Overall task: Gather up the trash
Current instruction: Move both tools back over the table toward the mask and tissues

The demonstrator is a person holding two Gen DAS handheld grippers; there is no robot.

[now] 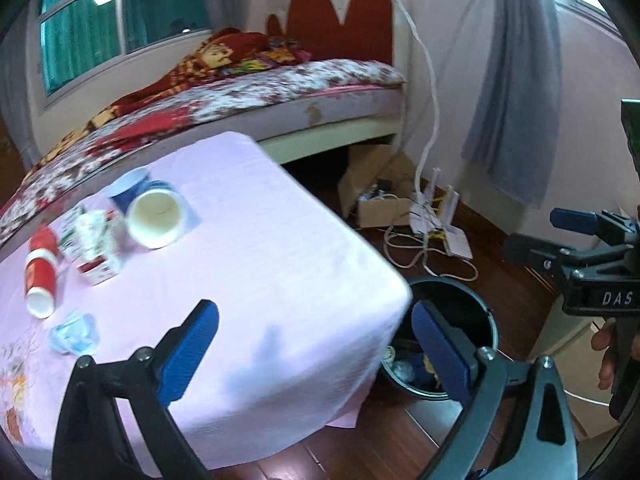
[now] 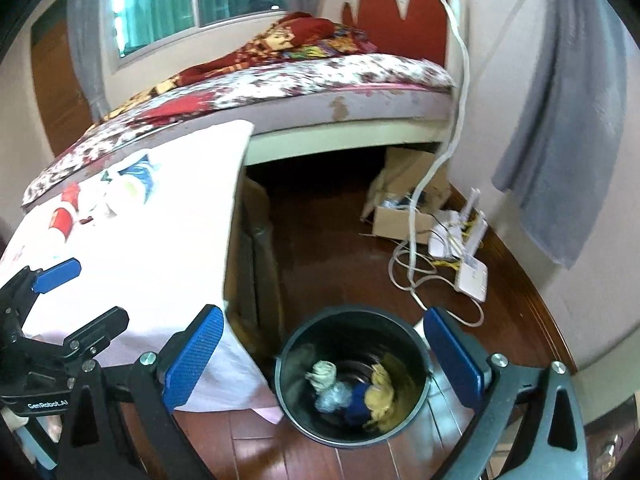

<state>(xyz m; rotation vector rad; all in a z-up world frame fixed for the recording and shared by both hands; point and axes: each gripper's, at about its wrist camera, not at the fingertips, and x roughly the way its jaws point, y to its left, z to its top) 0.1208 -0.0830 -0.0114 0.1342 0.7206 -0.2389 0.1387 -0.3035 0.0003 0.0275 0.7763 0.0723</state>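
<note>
A table under a pink cloth [image 1: 260, 280] carries the trash: a blue and white paper cup [image 1: 156, 216] on its side, a red cup [image 1: 40, 272] lying down, a crushed carton [image 1: 96, 248] and a crumpled clear-blue wrapper [image 1: 74, 332]. My left gripper [image 1: 316, 344] hangs open over the table's near corner, with nothing between its blue pads. A black bin [image 2: 352, 312] stands on the floor beside the table, with crumpled scraps inside. My right gripper [image 2: 324, 344] is open above the bin and holds nothing. Each view shows the other gripper at its side: the right gripper [image 1: 540, 236], the left gripper [image 2: 86, 300].
A bed [image 1: 280, 92] with a patterned cover stands behind the table. On the wooden floor beyond the bin lie an open cardboard box [image 2: 400, 216], a white router [image 2: 472, 276] and loose cables [image 2: 416, 272]. A grey curtain [image 2: 568, 120] hangs at the right. A person's hand [image 1: 604, 356] holds the right gripper.
</note>
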